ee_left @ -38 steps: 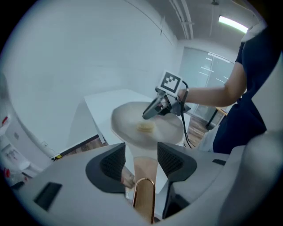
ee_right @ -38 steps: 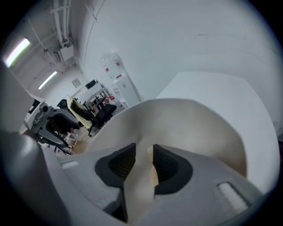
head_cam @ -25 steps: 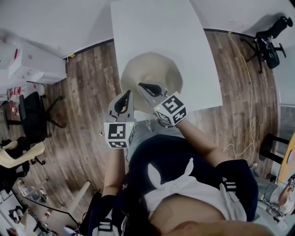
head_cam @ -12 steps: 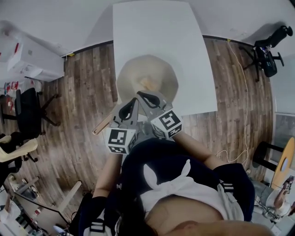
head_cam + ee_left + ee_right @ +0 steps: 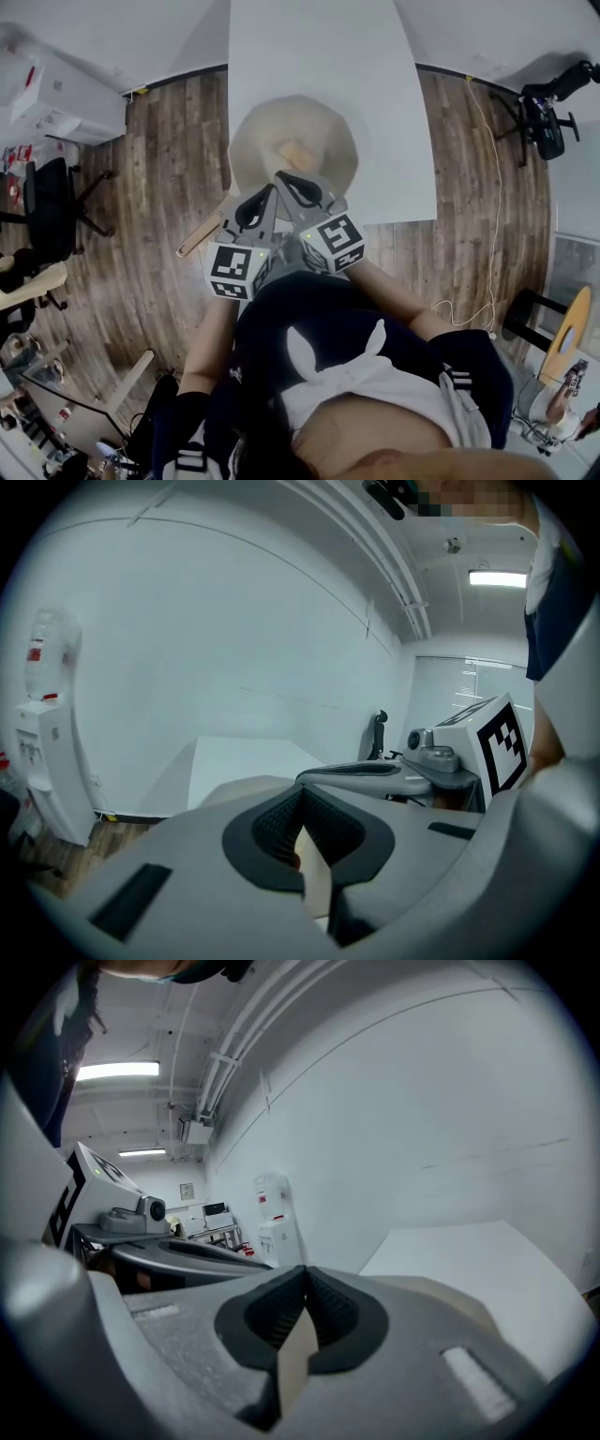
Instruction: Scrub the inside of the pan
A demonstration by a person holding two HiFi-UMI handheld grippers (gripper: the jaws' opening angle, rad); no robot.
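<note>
Both tools are clamped shut on nothing: my left gripper (image 5: 265, 194) and right gripper (image 5: 284, 177). The pan (image 5: 323, 124) sits at the tabletop's (image 5: 319, 56) near edge, toward its left corner, just ahead of both tips. Its handle (image 5: 199, 237) runs back past my left gripper, the nearer one, and a tan pad (image 5: 298, 150) lies inside.

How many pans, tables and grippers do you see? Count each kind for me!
pan: 1
table: 1
grippers: 2, the left gripper and the right gripper
Total: 4
</note>
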